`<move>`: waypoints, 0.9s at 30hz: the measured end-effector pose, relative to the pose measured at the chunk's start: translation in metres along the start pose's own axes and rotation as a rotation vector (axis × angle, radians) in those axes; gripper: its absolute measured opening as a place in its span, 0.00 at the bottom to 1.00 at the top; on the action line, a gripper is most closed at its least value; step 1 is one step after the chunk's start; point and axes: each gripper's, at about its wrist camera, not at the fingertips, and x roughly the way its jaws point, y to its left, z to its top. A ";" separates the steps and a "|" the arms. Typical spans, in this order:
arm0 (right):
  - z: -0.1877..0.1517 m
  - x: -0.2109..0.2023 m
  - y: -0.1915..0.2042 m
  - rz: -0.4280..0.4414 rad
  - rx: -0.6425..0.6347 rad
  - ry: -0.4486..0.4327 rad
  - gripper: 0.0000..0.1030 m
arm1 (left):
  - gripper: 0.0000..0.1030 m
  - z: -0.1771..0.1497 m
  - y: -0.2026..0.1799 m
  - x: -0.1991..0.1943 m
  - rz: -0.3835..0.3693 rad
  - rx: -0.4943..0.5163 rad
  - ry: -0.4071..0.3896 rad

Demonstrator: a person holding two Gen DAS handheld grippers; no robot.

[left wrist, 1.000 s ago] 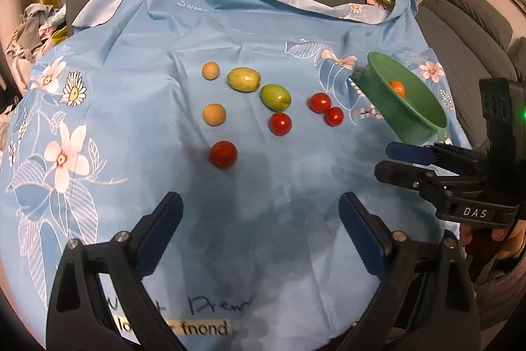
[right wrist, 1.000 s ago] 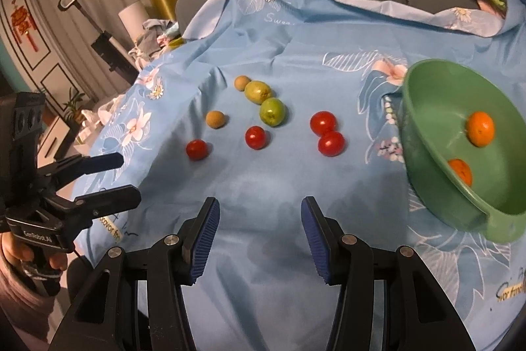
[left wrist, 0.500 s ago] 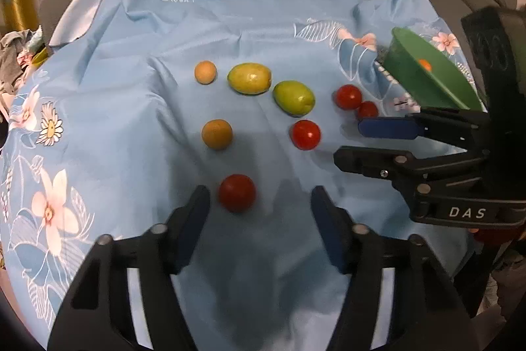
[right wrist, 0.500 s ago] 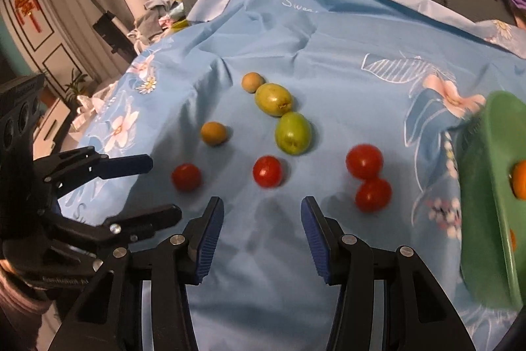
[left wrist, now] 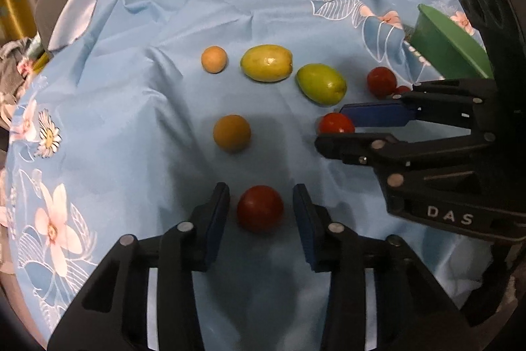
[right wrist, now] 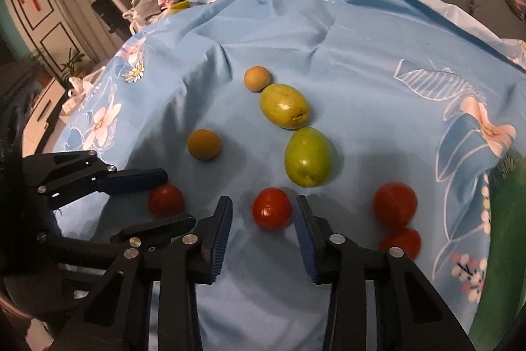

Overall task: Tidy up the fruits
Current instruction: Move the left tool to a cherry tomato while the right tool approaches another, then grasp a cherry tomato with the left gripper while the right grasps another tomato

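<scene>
Left gripper (left wrist: 261, 208): we see it parted, unclosed, round a red tomato (left wrist: 260, 208); right gripper (right wrist: 263, 213): likewise astride a second tomato (right wrist: 272, 208); beyond its right finger, two more tomatoes (right wrist: 394, 204), overlapping; green bowl (left wrist: 447, 50) cropped, contents hidden.

The left gripper (left wrist: 261, 203) is black, with two long fingers. Each finger has a flat blue pad (left wrist: 217, 221) on its inner side. Round silver screws (left wrist: 185, 226) sit along the black arms behind the pads. The right gripper (right wrist: 263, 214) looks the same: black arms, blue ridged pads (right wrist: 221, 236), silver screws (right wrist: 336, 238). White letters "DAS" (left wrist: 449, 215) are printed on its black side.
</scene>
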 end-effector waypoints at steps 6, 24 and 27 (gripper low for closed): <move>-0.002 0.005 -0.003 -0.013 0.000 0.005 0.27 | 0.26 -0.005 0.002 0.000 0.030 0.028 -0.026; -0.034 -0.049 -0.014 0.032 0.078 -0.090 0.26 | 0.25 -0.012 -0.007 -0.046 -0.163 -0.119 -0.081; -0.041 -0.065 -0.016 0.024 0.089 -0.117 0.26 | 0.25 -0.010 -0.017 -0.056 -0.179 -0.112 -0.094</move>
